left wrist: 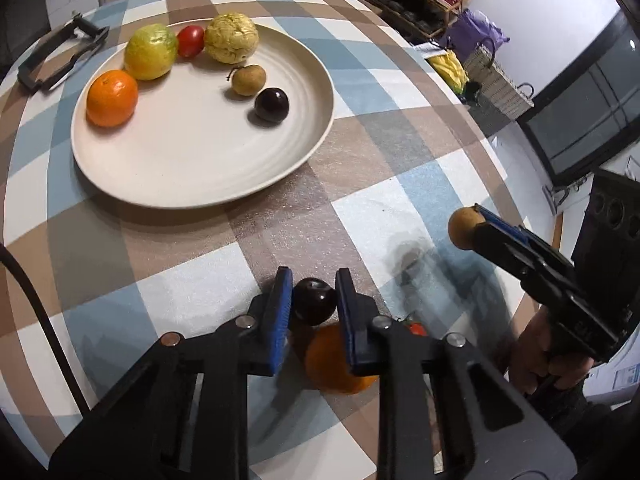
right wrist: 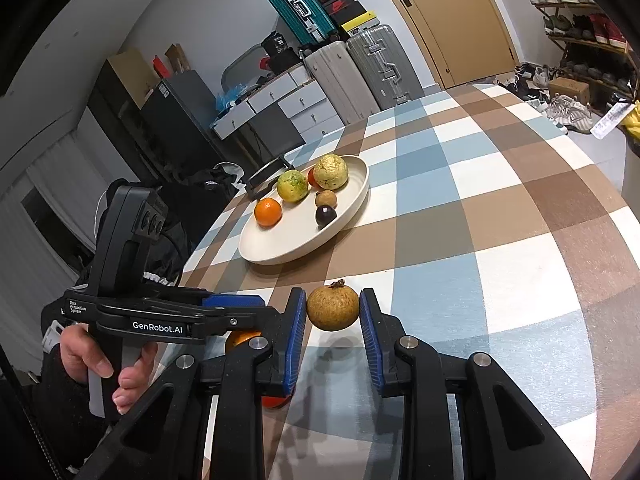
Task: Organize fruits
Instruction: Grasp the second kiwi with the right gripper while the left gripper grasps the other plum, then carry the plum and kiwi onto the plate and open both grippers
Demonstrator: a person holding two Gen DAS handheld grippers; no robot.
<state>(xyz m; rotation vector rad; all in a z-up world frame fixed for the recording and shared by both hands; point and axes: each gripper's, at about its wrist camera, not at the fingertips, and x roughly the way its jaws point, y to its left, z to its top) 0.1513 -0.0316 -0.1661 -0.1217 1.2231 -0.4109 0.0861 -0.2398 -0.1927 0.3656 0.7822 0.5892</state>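
Six fruits sit on the plate (left wrist: 304,148), while the left gripper (left wrist: 314,300) squeezes a dark plum (left wrist: 314,300), the right gripper (right wrist: 333,312) squeezes a brown longan (right wrist: 333,307), and an orange (left wrist: 336,364) waits on the table (left wrist: 400,160).

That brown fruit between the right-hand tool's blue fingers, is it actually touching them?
Touching. The right wrist view shows the brown fruit lifted off the checked table, pressed against both blue fingers with no visible gap on either side.
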